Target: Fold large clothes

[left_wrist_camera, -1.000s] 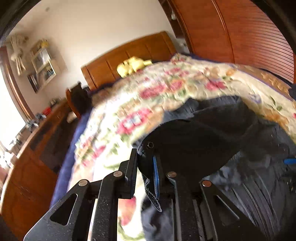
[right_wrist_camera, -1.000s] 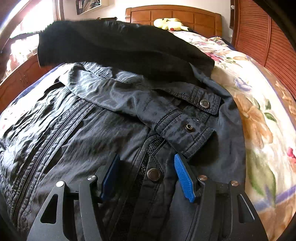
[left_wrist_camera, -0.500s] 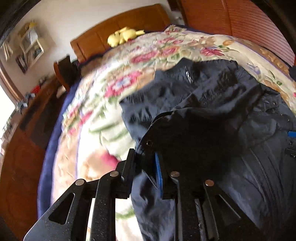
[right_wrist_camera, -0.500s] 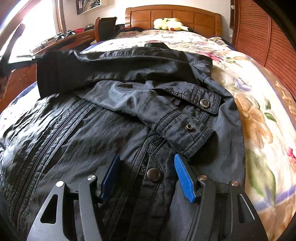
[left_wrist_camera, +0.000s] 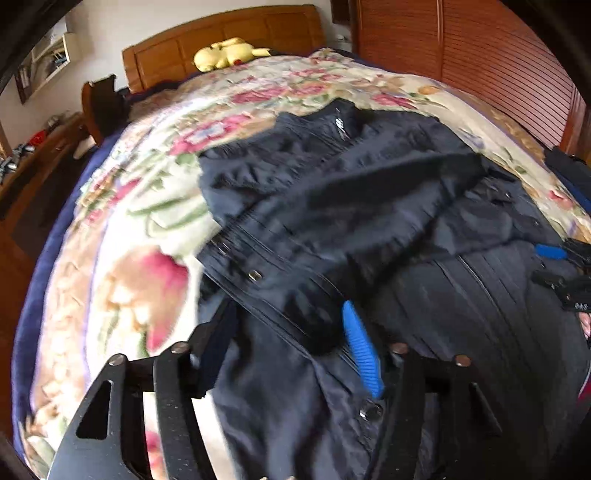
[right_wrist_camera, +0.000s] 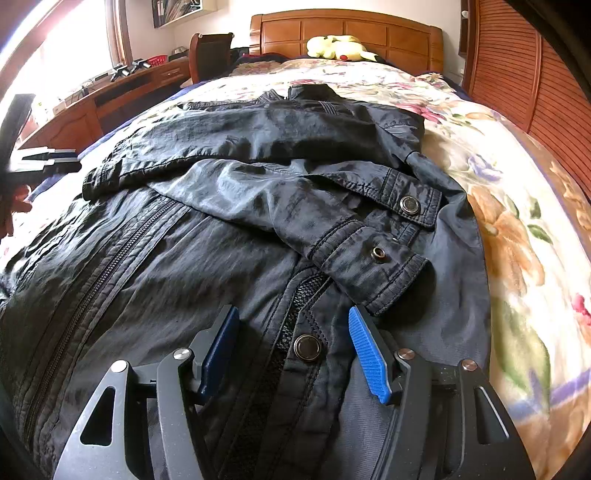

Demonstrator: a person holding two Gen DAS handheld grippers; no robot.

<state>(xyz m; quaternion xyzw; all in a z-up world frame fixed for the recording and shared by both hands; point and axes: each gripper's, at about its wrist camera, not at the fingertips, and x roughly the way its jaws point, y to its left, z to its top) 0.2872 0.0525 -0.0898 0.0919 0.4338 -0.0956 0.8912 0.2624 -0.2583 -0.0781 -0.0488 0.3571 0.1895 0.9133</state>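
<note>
A dark navy jacket [right_wrist_camera: 221, 236] lies spread on the floral bedspread [right_wrist_camera: 509, 229], both sleeves folded across its chest; it also shows in the left wrist view [left_wrist_camera: 369, 206]. My left gripper [left_wrist_camera: 284, 339] is open, its blue pads spread above the jacket's left edge and zipper band. My right gripper [right_wrist_camera: 295, 343] is open, hovering over the lower front, with a metal snap [right_wrist_camera: 306, 348] between its fingers. The right gripper also appears at the right edge of the left wrist view [left_wrist_camera: 557, 266].
A yellow plush toy [right_wrist_camera: 340, 46] rests by the wooden headboard [right_wrist_camera: 347, 31]. A wooden desk [right_wrist_camera: 103, 99] with a chair [right_wrist_camera: 210, 55] runs along the left. Slatted wooden doors [right_wrist_camera: 517, 74] stand at the right.
My left gripper laid the sleeve across the jacket's chest and opened, letting go of the fabric. The right gripper stayed open and still.
</note>
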